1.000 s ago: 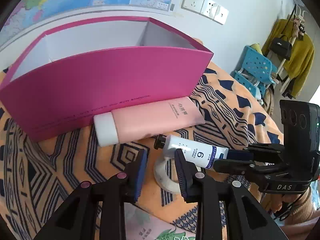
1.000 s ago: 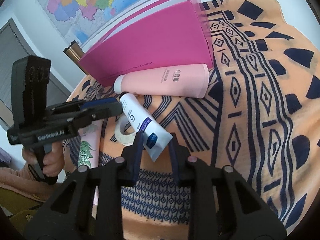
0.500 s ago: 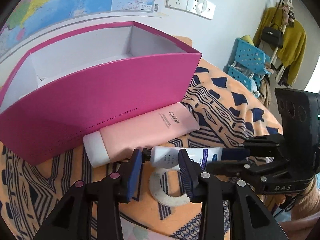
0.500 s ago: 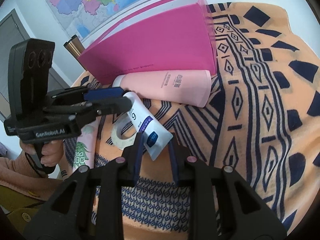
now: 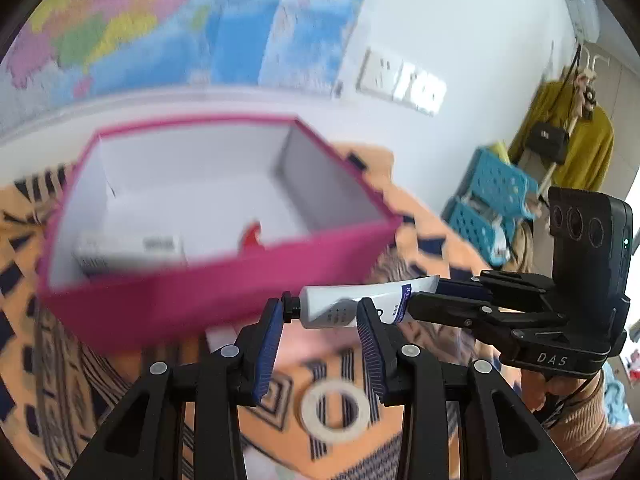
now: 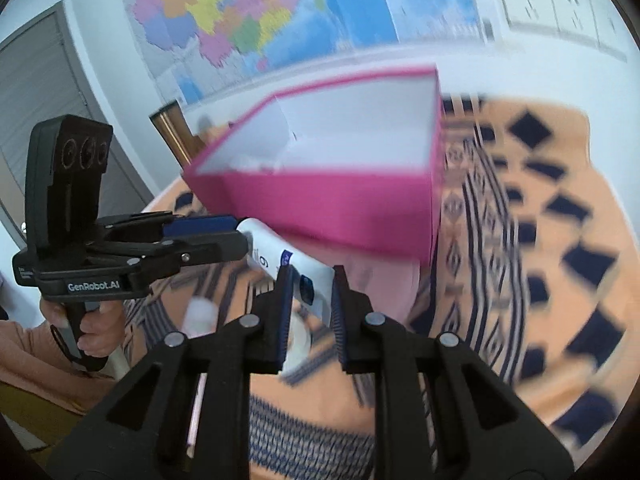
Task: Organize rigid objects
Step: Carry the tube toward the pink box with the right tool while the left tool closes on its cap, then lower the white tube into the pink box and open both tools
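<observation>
A white tube (image 5: 344,304) with a black cap and a blue band is held in the air, level with the front wall of the pink box (image 5: 192,300). My right gripper (image 6: 310,304) is shut on the tube's (image 6: 296,268) flat end. My left gripper (image 5: 320,336) is open, its fingers on either side of the tube's cap end without closing on it. The pink box (image 6: 340,208) is open-topped with a white inside; a white item (image 5: 128,246) and a small red item (image 5: 252,236) lie in it.
A tape ring (image 5: 335,409) lies on the orange patterned cloth (image 6: 540,264) below the grippers. A pink tube (image 5: 304,344) lies blurred in front of the box. A bronze bottle (image 6: 176,132) stands behind the box. Blue crates (image 5: 496,196) are off to the right.
The right gripper has lifted the white tube off the cloth up to the height of the box wall. The left gripper rose with it, so the box's inside now shows. Both views are motion-blurred.
</observation>
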Demonstrator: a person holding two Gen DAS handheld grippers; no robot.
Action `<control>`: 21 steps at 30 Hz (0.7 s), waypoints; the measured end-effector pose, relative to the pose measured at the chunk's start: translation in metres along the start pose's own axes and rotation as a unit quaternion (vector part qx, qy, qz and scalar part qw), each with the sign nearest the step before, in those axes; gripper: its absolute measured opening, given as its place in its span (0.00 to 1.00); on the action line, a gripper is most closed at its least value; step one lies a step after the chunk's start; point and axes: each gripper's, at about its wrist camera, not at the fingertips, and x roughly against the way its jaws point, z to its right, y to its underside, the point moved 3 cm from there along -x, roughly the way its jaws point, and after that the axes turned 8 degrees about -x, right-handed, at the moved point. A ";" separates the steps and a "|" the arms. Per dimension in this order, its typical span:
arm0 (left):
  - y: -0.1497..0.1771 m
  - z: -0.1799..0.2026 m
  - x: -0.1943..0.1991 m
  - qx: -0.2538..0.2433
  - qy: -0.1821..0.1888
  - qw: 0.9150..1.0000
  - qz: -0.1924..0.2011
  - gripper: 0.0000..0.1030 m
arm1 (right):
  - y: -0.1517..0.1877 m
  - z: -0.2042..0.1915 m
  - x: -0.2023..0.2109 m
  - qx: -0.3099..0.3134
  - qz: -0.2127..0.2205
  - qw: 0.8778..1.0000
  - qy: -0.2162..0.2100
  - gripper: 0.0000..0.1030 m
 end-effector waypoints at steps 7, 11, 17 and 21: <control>-0.042 -0.023 -0.008 0.012 -0.024 0.999 0.018 0.36 | -0.054 -0.008 -0.003 0.039 0.026 0.999 -0.007 0.20; -0.051 -0.038 -0.028 0.031 -0.016 0.999 -0.001 0.36 | -0.073 0.001 -0.021 0.038 0.011 0.999 -0.007 0.20; -0.049 -0.043 -0.054 0.042 -0.014 0.999 -0.028 0.36 | -0.078 0.019 -0.048 0.025 -0.027 0.999 0.007 0.20; -0.044 -0.045 -0.052 0.045 -0.016 0.998 -0.027 0.36 | -0.077 0.027 -0.055 0.020 -0.032 0.999 0.033 0.21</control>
